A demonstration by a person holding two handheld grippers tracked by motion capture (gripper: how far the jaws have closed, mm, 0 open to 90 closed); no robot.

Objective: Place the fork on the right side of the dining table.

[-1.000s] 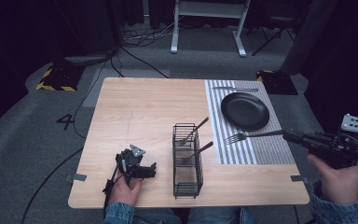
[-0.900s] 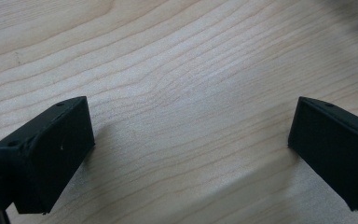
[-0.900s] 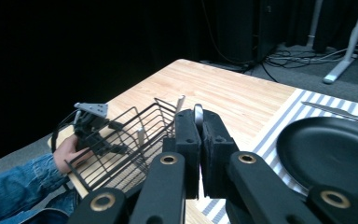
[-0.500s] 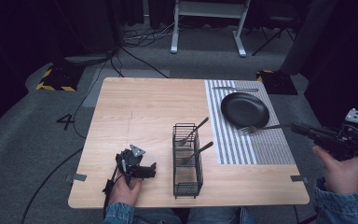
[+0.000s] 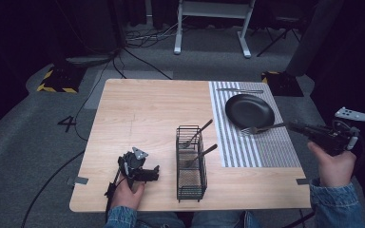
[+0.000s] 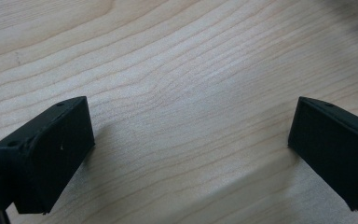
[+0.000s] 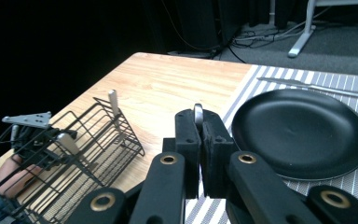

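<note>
A silver fork (image 5: 264, 128) hangs level over the striped placemat (image 5: 261, 152), its tines at the near rim of the black plate (image 5: 249, 110). My right gripper (image 5: 292, 126) is shut on the fork's handle from the right. In the right gripper view the handle's end (image 7: 198, 112) pokes up between the closed jaws of the right gripper (image 7: 200, 128), with the plate (image 7: 303, 133) just beyond. My left gripper (image 5: 142, 172) rests on the table at the front left. Its jaws stand wide open over bare wood in the left gripper view (image 6: 191, 140).
A black wire basket (image 5: 191, 166) stands near the front middle with two utensils (image 5: 197, 134) leaning in it. A knife (image 5: 240, 90) lies on the placemat behind the plate. The wooden table (image 5: 147, 109) has free room at the left and back.
My right gripper has carried the fork a little farther away, bringing the tines to the plate's near rim. The left gripper has stayed put.
</note>
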